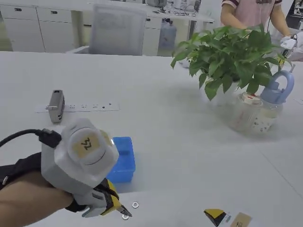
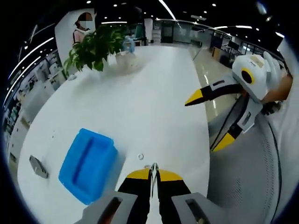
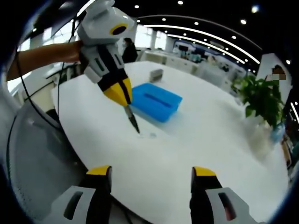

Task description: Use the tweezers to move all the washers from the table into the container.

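1. Left gripper (image 1: 115,205): held in a person's hand at the near edge of the white table (image 1: 189,142). In the left gripper view its yellow-tipped jaws are pressed almost together, with only a thin slit between them, and they clamp the tweezers (image 2: 153,167).
2. Tweezers: in the right gripper view they stick out of the jaw tips as a slim dark point angled down at the table top. The tip sits at, or just above, the surface.
3. Washers: two show in the head view. One washer (image 1: 135,205) lies just beside the tweezer tip, on the bare table. The second washer (image 1: 125,217) is right at the tip. I cannot tell whether it is pinched or merely touched.
4. Blue container (image 1: 122,158): a rectangular tub, open side up, on the table just beyond the left gripper. Both washers lie outside it, near its front corner.
5. Right gripper (image 3: 152,171): jaws spread wide, nothing between them, held off the table edge and apart from the left one. In the left gripper view it comes in from the right, jaws likewise splayed.
6. Background: a potted plant (image 1: 232,59), a clear watering jug (image 1: 258,111) beside it, and a power strip (image 1: 78,108) are on the far half of the table.
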A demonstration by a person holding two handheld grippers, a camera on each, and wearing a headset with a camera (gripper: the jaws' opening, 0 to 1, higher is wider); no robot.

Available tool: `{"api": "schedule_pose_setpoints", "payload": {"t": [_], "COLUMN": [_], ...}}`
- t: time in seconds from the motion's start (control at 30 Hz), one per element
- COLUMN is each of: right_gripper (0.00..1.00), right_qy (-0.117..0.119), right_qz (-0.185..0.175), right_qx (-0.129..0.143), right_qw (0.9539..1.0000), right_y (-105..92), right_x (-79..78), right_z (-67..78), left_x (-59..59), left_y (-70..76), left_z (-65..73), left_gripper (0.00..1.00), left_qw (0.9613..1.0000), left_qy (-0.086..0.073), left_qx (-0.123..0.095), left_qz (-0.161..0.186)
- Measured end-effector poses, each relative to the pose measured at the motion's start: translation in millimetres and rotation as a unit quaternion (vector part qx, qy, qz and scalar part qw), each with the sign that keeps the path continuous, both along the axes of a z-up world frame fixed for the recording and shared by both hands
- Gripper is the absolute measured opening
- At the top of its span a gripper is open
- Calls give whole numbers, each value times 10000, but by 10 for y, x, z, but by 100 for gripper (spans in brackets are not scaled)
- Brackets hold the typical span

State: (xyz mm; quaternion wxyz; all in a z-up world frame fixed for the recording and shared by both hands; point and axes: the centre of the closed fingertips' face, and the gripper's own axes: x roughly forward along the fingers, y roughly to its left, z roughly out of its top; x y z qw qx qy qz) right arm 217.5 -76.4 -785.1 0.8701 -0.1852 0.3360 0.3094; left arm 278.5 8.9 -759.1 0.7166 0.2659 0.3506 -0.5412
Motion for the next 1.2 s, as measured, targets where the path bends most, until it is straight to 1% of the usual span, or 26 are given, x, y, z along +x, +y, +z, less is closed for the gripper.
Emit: {"api": "schedule_pose_setpoints", "payload": {"t": [0.03, 0.07, 0.1, 0.13, 0.17, 0.23, 0.27, 0.3, 0.33, 0.37, 0.4, 0.43, 0.47, 0.5, 0.57, 0.6, 0.63, 0.7, 0.73, 0.77, 0.87, 0.97, 1.07, 1.13, 1.17, 1.2], "right_gripper": [65, 62, 57, 54, 53, 47, 45, 44, 43, 41, 40, 37, 36, 34, 24, 20, 17, 11, 11, 10, 6, 4, 4, 4, 4, 5], "right_qy": [11, -13, -14, -151, -266, -421, -422, -382, -331, -183, -160, 52, 139, 60, 104, 98, 123, 196, 216, 234, 362, 356, 325, 285, 244, 120], "right_qz": [30, 91, 129, 228, 283, 465, 471, 568, 596, 569, 566, 556, 525, 537, 563, 568, 573, 556, 560, 569, 635, 641, 594, 603, 612, 602], "right_qx": [-2, 9, 249, 486, 522, 472, 471, 544, 614, 870, 1014, 1217, 1295, 1268, 1260, 1280, 1377, 1538, 1543, 1554, 1663, 1722, 1707, 1630, 1591, 1486], "right_qw": [10000, 10000, 9996, 9984, 9979, 9969, 9969, 9962, 9958, 9944, 9931, 9910, 9901, 9905, 9904, 9901, 9887, 9863, 9862, 9859, 9834, 9823, 9830, 9844, 9851, 9870], "right_y": [13, 56, 171, 310, 373, 509, 546, 623, 654, 733, 776, 834, 864, 879, 929, 946, 981, 1019, 1030, 1037, 1098, 1143, 1135, 1123, 1118, 1094], "right_x": [-8, 0, 33, 102, 162, 264, 296, 334, 338, 356, 378, 390, 413, 482, 534, 552, 571, 582, 585, 575, 530, 516, 535, 542, 546, 572], "right_z": [3, 40, 111, 210, 262, 302, 289, 260, 247, 218, 210, 162, 138, 125, 88, 89, 106, 136, 135, 136, 143, 174, 165, 147, 144, 139], "left_x": [-32, -49, -70, -93, -100, -125, -132, -138, -141, -142, -142, -140, -144, -150, -167, -173, -185, -187, -166, -155, -120, -95, -87, -85, -84, -82], "left_y": [2, 7, 13, 16, 17, 5, 3, 3, 3, 6, 9, 9, 12, 10, 2, -13, -36, -48, -50, -49, -54, -74, -74, -75, -77, -87], "left_z": [41, 63, 98, 136, 149, 231, 280, 314, 359, 381, 405, 416, 416, 415, 417, 430, 448, 458, 468, 468, 470, 479, 469, 454, 452, 451], "left_gripper": [0, 0, 0, 0, 0, 0, 0, 0, 0, 0, 0, 0, 0, 0, 0, 0, 0, 0, 0, 0, 0, 0, 0, 0, 0, 0], "left_qw": [10000, 9999, 9998, 9997, 9996, 9989, 9985, 9982, 9978, 9976, 9972, 9968, 9967, 9965, 9959, 9951, 9940, 9931, 9925, 9925, 9914, 9894, 9890, 9893, 9895, 9892], "left_qy": [-36, -50, -63, -52, -49, -20, -28, -56, -94, -102, -116, -137, -137, -116, -92, -89, -65, -90, -210, -235, -262, -240, -236, -252, -273, -314], "left_qx": [-72, -106, -165, -232, -257, -446, -529, -575, -635, -661, -707, -750, -770, -790, -849, -928, -1035, -1102, -1134, -1127, -1196, -1317, -1330, -1310, -1307, -1336], "left_qz": [-15, -9, 12, 43, 54, 129, 154, 158, 168, 183, 212, 229, 238, 251, 284, 314, 347, 389, 409, 408, 468, 555, 599, 585, 562, 515]}}
